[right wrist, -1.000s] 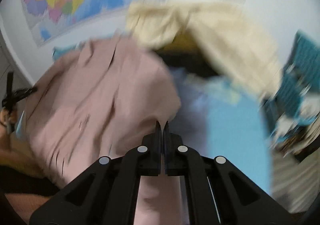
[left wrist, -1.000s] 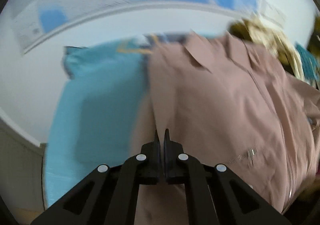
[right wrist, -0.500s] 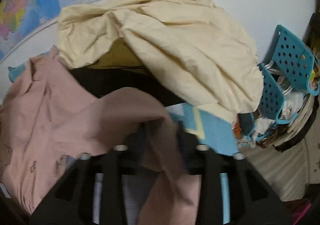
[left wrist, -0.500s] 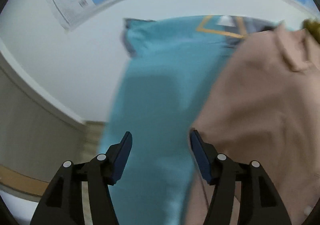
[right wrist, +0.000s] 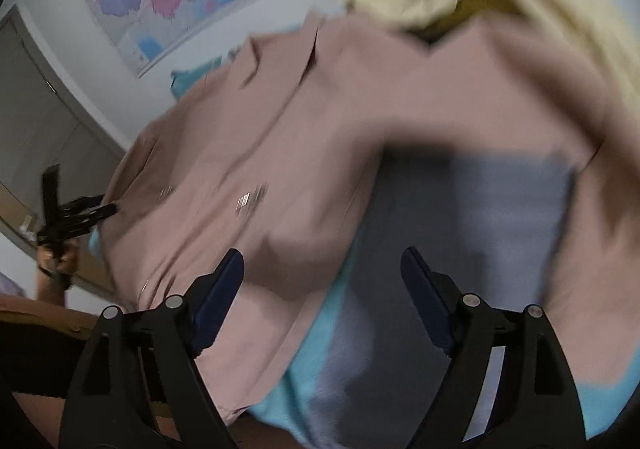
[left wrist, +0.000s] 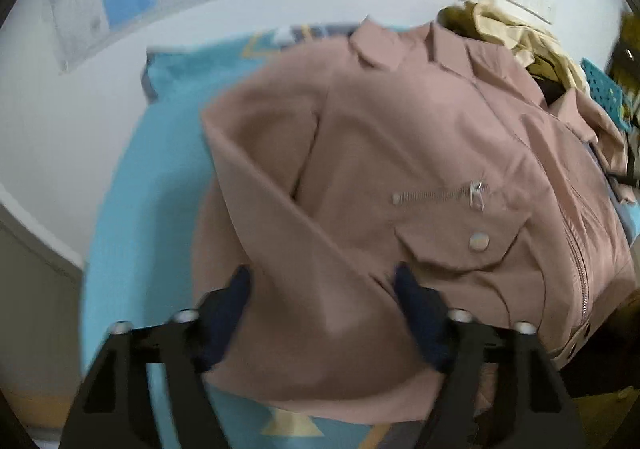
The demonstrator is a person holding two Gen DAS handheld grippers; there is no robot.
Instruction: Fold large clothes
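Only one pink jacket (left wrist: 400,177), two open tools

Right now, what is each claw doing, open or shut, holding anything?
Left claw: open, just opened, holding nothing, over the pink jacket.
Right claw: open, just opened wider, holding nothing.

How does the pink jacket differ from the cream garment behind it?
The pink jacket is dusty pink; the cream garment is pale yellow. The pink jacket lies spread out in front on the blue mat, with zips and a snap showing; the cream garment sits bunched in a heap by the wall. Both are large clothes.
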